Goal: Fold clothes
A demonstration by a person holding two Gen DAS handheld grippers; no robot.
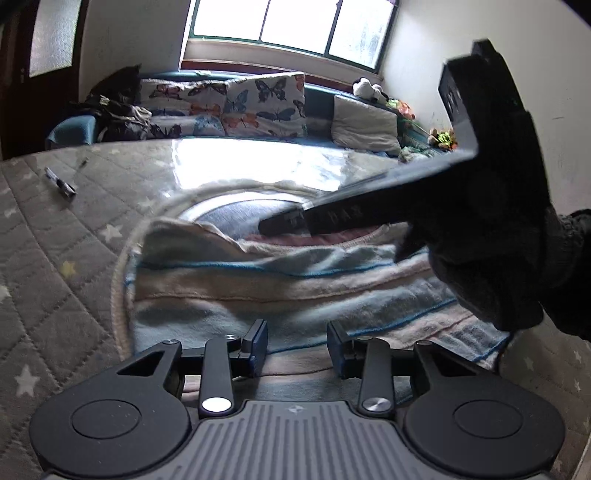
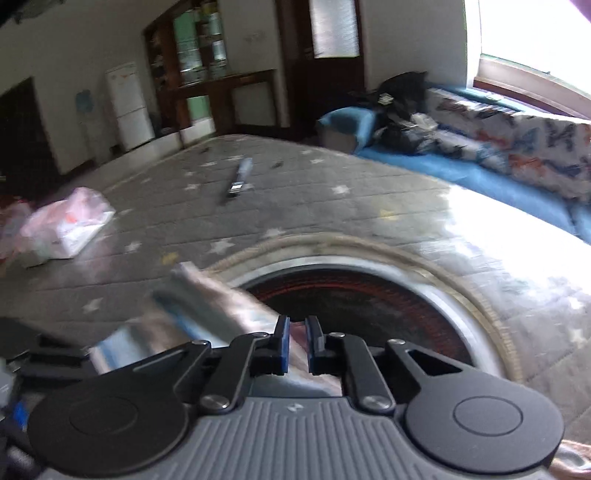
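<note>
We worked over a grey star-quilted table cover [image 1: 55, 258] with a round opening [image 2: 362, 299]. The striped cloth [image 1: 258, 291] lay across that opening. Our right gripper [image 2: 297, 332] pinched its edge, jaws narrow; our left gripper [image 1: 297, 339] hovered over it, jaws parted and empty.

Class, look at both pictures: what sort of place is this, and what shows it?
Probably a home living room: a blue sofa with butterfly cushions under a window, and a white fridge beyond.
</note>
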